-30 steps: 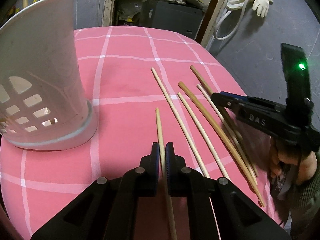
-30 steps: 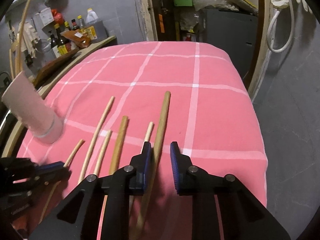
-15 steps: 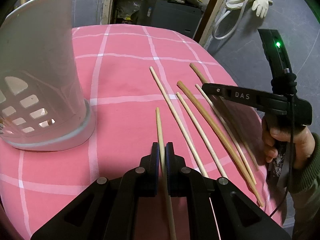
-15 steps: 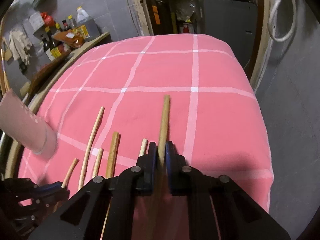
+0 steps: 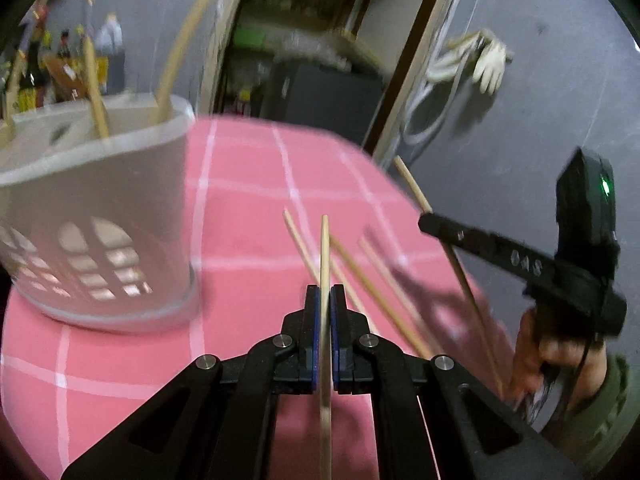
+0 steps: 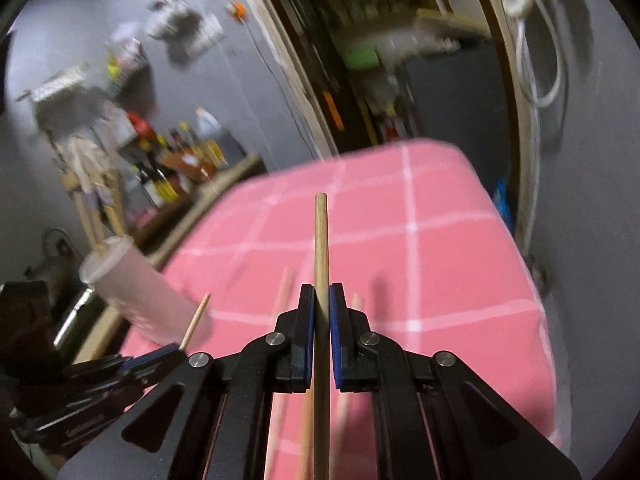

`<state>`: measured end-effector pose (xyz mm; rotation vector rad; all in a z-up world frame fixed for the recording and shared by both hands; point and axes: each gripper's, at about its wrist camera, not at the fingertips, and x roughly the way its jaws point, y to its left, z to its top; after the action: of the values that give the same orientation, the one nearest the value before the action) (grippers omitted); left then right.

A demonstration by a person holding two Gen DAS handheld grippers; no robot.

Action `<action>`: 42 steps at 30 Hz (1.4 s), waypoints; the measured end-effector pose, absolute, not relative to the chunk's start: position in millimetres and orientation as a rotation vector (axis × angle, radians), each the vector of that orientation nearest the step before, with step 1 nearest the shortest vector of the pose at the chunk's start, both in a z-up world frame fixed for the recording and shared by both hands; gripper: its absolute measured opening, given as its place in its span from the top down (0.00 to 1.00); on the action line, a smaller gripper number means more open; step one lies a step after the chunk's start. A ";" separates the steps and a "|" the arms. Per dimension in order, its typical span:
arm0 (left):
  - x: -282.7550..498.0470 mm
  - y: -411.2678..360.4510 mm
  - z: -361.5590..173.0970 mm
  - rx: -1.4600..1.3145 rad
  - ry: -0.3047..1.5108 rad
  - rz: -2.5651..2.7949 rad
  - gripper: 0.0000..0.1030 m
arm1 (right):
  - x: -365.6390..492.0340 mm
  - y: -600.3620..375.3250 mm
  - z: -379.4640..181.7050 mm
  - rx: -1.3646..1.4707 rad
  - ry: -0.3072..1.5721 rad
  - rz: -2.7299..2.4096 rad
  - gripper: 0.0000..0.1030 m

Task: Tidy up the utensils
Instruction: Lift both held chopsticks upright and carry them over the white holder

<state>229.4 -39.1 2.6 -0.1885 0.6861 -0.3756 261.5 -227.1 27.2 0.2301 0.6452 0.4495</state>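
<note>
Pink checked cloth (image 5: 248,240), grey wall behind. Both sticks, flat a second ago, now ride lifted: left gripper (image 5: 325,300) clamps a thin stick (image 5: 325,248), right gripper (image 6: 321,300) a thick stick (image 6: 321,240). Holder (image 5: 96,208) at 10 o'clock; three remain lying.

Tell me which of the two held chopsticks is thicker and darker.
The chopstick in the right gripper is: a thick brown chopstick. The left gripper holds a thin pale chopstick.
</note>
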 end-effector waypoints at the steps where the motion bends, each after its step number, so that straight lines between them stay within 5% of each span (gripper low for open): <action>1: 224.6 -36.4 7.5 -0.196 0.647 -0.370 0.97 | 253.3 -223.8 32.6 0.238 0.596 0.466 0.95; 8: 195.4 -8.7 38.0 -0.265 0.427 -0.295 0.97 | 213.6 -186.4 60.4 0.278 0.318 0.584 0.95; 25: 202.7 142.3 115.3 -0.413 0.111 -0.052 0.97 | 244.4 -93.8 125.6 0.392 -0.025 0.741 0.95; 42: 232.9 204.7 108.0 -0.507 -0.074 0.115 0.97 | 271.1 -89.5 119.5 0.468 -0.220 0.661 0.95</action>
<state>232.9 204.7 108.0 -0.5066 -0.0744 0.1148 271.1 -89.5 119.5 0.4681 -0.2196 0.6607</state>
